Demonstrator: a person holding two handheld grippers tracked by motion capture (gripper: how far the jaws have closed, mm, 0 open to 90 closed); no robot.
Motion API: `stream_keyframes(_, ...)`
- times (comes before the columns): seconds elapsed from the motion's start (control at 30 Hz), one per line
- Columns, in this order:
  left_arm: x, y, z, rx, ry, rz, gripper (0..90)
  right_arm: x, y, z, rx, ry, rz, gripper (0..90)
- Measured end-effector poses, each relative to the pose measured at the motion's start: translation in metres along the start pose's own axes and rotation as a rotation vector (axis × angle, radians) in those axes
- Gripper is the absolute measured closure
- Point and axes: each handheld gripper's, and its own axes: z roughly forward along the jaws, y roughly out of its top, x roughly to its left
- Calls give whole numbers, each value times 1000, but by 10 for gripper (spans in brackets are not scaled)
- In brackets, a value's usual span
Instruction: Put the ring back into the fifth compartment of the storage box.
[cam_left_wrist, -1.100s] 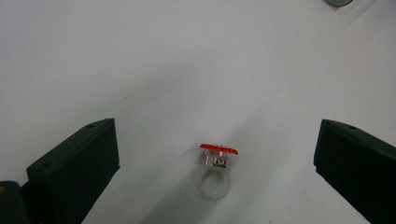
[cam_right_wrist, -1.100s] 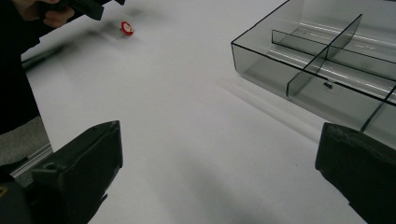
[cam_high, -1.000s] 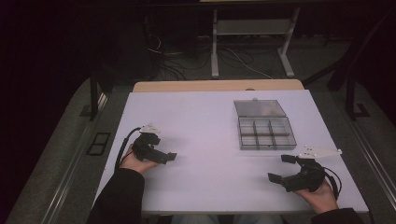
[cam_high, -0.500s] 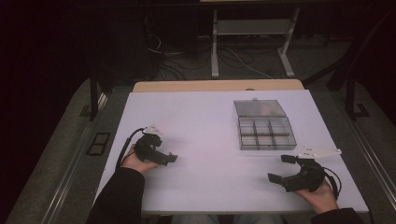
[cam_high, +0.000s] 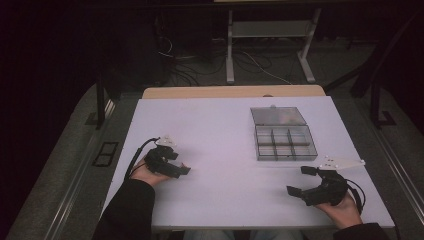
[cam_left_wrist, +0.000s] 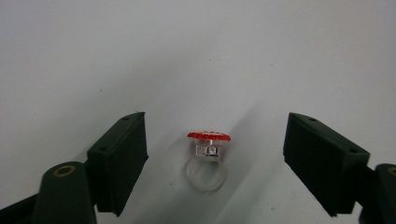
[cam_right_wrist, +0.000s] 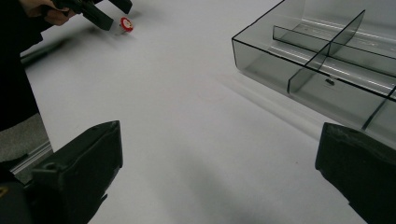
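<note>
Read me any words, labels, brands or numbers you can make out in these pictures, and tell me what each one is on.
No text can be read anywhere.
The red-topped ring has small white marks on its red top, too small and edge-on to read.
The clear divided box, the white table, the left gripper and the right gripper carry no visible lettering.
</note>
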Motion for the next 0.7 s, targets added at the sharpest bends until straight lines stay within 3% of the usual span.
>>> stream_keyframes(0.3, -2, 3, 3, 18, -1, 59, 341, 0, 0, 0, 3, 4, -1, 1)
stream_keyframes(0.7, -2, 2, 5, 22, -1, 94, 500, 0, 0, 1, 7, 9, 2, 1)
